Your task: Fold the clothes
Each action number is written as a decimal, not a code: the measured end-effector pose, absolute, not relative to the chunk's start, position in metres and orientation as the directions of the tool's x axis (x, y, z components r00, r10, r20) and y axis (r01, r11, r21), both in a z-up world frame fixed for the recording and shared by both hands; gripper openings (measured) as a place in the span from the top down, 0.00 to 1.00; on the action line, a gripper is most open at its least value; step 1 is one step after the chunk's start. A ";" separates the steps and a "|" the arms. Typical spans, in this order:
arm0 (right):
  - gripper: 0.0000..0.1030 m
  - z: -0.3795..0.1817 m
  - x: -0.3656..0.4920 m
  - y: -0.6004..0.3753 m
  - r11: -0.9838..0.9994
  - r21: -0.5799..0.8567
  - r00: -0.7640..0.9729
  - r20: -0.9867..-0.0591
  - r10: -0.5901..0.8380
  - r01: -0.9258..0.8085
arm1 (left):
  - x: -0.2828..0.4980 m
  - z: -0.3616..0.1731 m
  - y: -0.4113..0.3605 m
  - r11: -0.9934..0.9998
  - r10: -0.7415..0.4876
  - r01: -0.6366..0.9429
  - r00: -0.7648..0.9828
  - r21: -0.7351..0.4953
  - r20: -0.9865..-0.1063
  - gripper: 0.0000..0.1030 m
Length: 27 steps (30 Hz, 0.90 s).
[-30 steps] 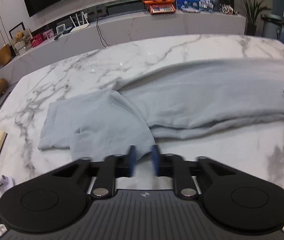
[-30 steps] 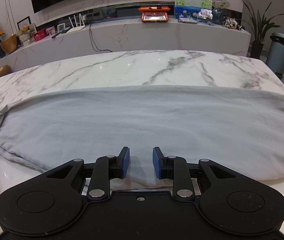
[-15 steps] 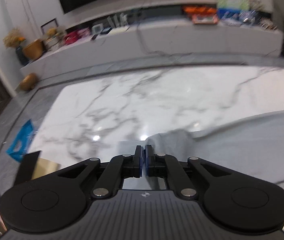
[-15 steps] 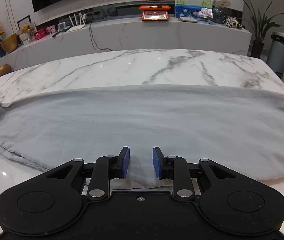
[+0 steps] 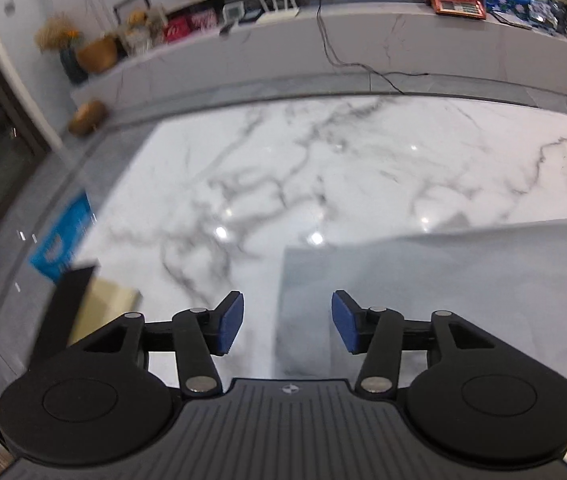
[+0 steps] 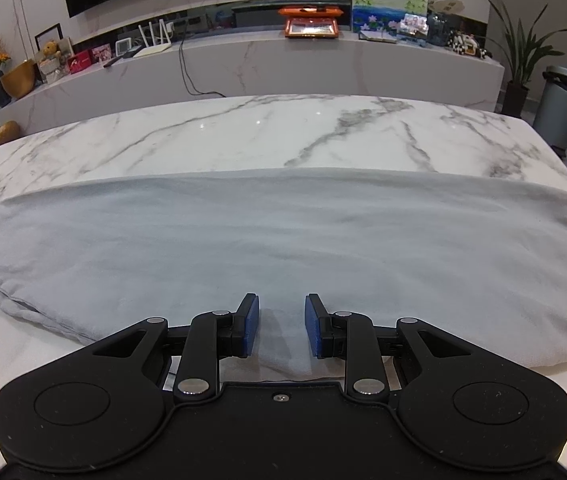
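A light grey garment point(image 6: 283, 240) lies flat in a long band across the white marble table point(image 6: 243, 132). In the left wrist view its left end point(image 5: 443, 280) is a straight folded edge, lying on the table point(image 5: 283, 168). My left gripper point(image 5: 287, 322) is open and empty above that left edge, its right finger over the cloth. My right gripper point(image 6: 281, 324) is open and empty, hovering over the garment's near edge at its middle.
A long marble sideboard point(image 6: 283, 60) with small items runs behind the table. A grey bin point(image 6: 559, 104) and a plant point(image 6: 523, 52) stand at the right. In the left wrist view a chair point(image 5: 83, 308) and a blue object on the floor point(image 5: 61, 244) lie left of the table.
My left gripper shut on the garment's bunched left end, carried it over, and has now opened and let go. The left end now lies folded flat. My right gripper has stayed open and still.
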State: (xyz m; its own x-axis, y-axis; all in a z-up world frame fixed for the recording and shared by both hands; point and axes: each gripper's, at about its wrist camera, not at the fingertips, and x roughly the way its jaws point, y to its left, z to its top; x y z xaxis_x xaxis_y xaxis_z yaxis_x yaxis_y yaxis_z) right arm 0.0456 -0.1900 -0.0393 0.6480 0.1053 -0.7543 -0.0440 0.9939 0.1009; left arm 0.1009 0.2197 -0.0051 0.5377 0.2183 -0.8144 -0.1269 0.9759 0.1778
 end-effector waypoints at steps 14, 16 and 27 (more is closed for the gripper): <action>0.76 -0.037 0.044 -0.192 0.994 0.096 0.648 -0.754 0.103 -0.046 | 0.092 -0.032 0.245 0.949 0.207 -0.306 0.437 0.072 -0.875 0.43; 0.76 -0.038 0.044 -0.191 0.994 0.095 0.648 -0.754 0.104 -0.048 | 0.091 -0.033 0.249 0.945 0.177 -0.326 0.442 0.027 -0.879 0.45; 0.76 -0.042 0.045 -0.191 0.995 0.089 0.629 -0.771 0.103 -0.054 | 0.087 -0.019 0.237 0.939 0.210 -0.343 0.506 0.028 -0.837 0.84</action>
